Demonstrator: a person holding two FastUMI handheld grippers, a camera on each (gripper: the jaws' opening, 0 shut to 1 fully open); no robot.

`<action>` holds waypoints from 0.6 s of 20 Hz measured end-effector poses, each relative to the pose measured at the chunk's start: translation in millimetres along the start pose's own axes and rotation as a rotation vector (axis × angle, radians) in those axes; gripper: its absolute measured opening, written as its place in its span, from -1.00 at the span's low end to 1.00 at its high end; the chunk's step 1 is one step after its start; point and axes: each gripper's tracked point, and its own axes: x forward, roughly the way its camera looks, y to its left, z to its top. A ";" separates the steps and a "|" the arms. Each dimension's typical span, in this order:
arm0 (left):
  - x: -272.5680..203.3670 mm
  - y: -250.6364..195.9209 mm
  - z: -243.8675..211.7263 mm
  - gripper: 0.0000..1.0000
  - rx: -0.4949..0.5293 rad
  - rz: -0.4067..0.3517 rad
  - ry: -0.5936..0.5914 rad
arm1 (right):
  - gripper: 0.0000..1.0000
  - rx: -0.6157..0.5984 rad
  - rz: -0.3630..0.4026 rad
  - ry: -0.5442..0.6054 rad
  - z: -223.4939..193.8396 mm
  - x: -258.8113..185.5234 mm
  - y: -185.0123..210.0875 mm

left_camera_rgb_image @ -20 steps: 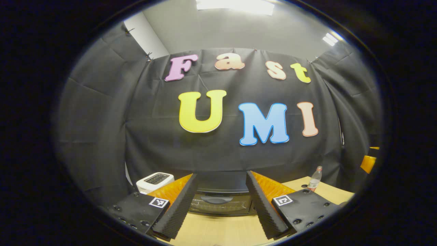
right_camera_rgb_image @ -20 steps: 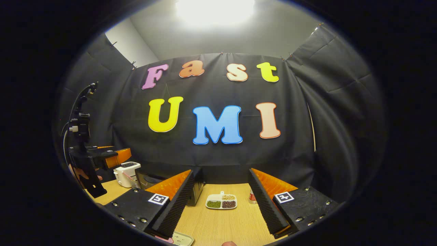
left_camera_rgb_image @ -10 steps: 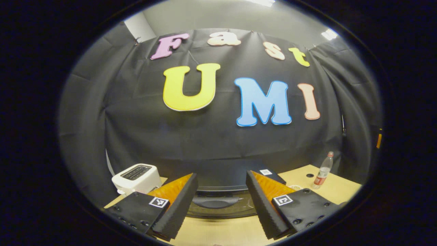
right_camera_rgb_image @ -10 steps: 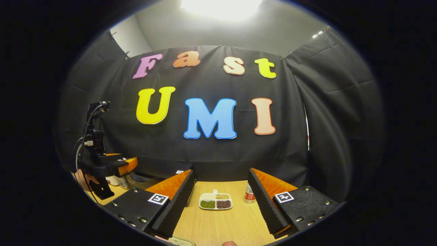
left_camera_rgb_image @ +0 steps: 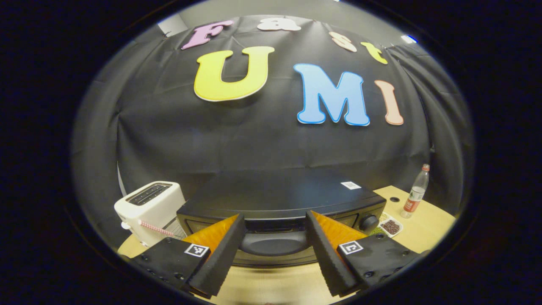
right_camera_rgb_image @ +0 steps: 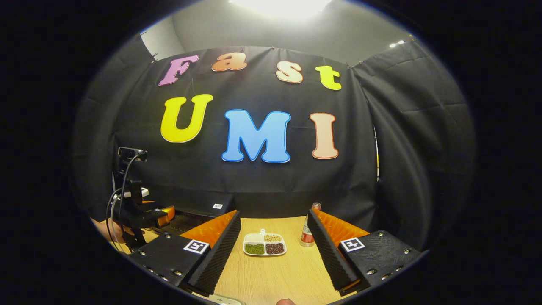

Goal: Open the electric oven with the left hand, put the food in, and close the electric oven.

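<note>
there, beans in divided dish (right_camera_rgb_image: 264,244) (three kinds)

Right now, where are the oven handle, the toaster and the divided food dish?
oven handle (left_camera_rgb_image: 271,245), left gripper view, middle of the handle.
toaster (left_camera_rgb_image: 150,207), left gripper view, white side wall.
divided food dish (right_camera_rgb_image: 250,239), right gripper view, white rim.

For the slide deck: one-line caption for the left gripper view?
Open left gripper lined up on the closed electric oven door handle, white toaster to its left.

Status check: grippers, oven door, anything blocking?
Left gripper open, facing oven handle. Right gripper open over table. Oven door shut. Nothing between fingers and handle.
</note>
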 end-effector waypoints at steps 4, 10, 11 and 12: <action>5.6 1.7 -4.0 0.83 0.028 0.016 -0.016 | 0.94 -0.010 -0.006 0.011 -1.3 1.2 3.0; -23.6 -1.8 -16.3 0.92 0.022 0.008 -0.024 | 0.94 -0.008 0.019 -0.015 7.9 -4.0 6.5; -31.6 -2.4 -21.4 0.92 0.018 0.008 -0.023 | 0.94 -0.009 0.022 -0.019 9.1 -4.5 5.3; -39.4 -3.2 -25.3 0.92 0.019 0.009 -0.021 | 0.94 -0.011 0.027 -0.024 10.9 -6.6 3.8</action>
